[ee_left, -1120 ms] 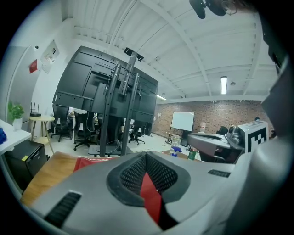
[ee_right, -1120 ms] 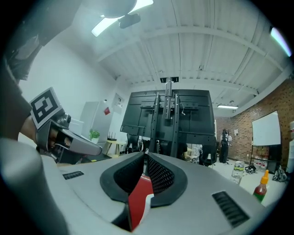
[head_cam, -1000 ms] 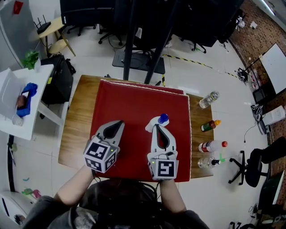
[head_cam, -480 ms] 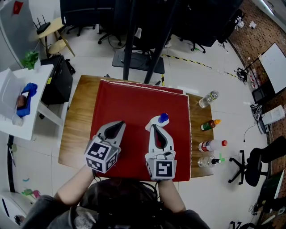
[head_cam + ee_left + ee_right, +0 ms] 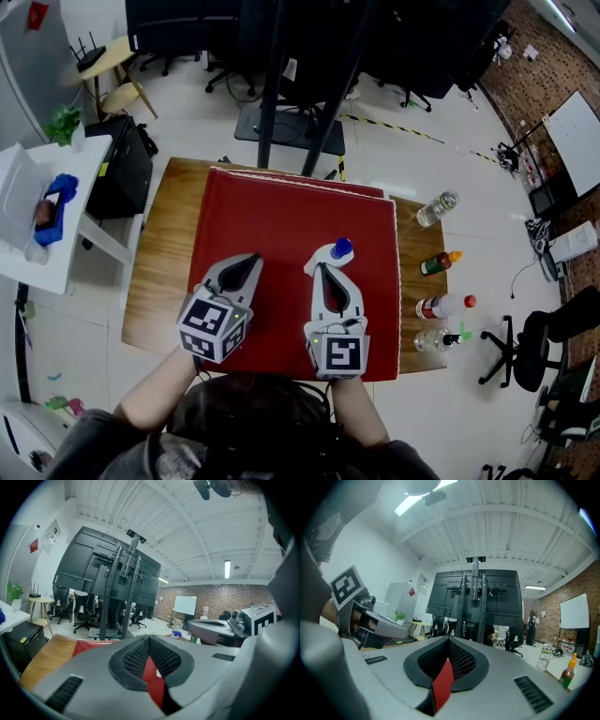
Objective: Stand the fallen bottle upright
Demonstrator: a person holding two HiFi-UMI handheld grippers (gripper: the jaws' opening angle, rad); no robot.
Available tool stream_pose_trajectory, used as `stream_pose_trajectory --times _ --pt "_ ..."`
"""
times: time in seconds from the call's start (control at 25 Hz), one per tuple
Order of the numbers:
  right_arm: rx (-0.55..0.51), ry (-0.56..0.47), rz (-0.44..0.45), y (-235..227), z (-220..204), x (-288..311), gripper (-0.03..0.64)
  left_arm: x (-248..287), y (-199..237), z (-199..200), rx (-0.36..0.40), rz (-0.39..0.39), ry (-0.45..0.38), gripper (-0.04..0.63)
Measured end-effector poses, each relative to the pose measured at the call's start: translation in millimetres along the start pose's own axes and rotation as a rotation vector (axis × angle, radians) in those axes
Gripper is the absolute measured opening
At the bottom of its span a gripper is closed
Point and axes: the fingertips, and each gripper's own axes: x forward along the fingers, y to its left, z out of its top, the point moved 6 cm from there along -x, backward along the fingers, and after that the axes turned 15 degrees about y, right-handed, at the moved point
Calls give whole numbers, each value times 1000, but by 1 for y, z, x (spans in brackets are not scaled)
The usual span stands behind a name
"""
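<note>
The left tool (image 5: 251,259) and the right tool (image 5: 326,266) are held side by side over the near half of a red mat (image 5: 281,211) that covers most of the wooden tabletop (image 5: 157,253). Both point away from the person. The left forearm (image 5: 155,389) comes in at a slant, so the left tool angles slightly toward the right one and tips a little downward. The right forearm (image 5: 361,417) runs straight out, and its tool lies level.

In the left gripper view, the left tool (image 5: 150,637) has its jaws brought together at the tips, with only the mat showing through the gap behind them. The right tool (image 5: 450,639) is likewise closed and grips nothing.

The white bottle (image 5: 328,254) with a blue cap lies just beyond the tip of the right tool, cap pointing away and to that tool's right. It seems to lie on its side, though the tool's tip covers part of it, and I cannot tell whether the two touch.

Well to the right of the right tool, on the bare wood strip past the mat's edge, four other bottles lie in a row: a clear one (image 5: 438,208), an orange-capped one (image 5: 441,263), a red-capped one (image 5: 445,306) and one with a green part (image 5: 441,339).
</note>
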Motion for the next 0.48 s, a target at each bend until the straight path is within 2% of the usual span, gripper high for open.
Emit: stream_pose_trajectory --times 0.48 --pt "14 8 -13 -8 -4 1 15 4 -5 1 1 -1 3 12"
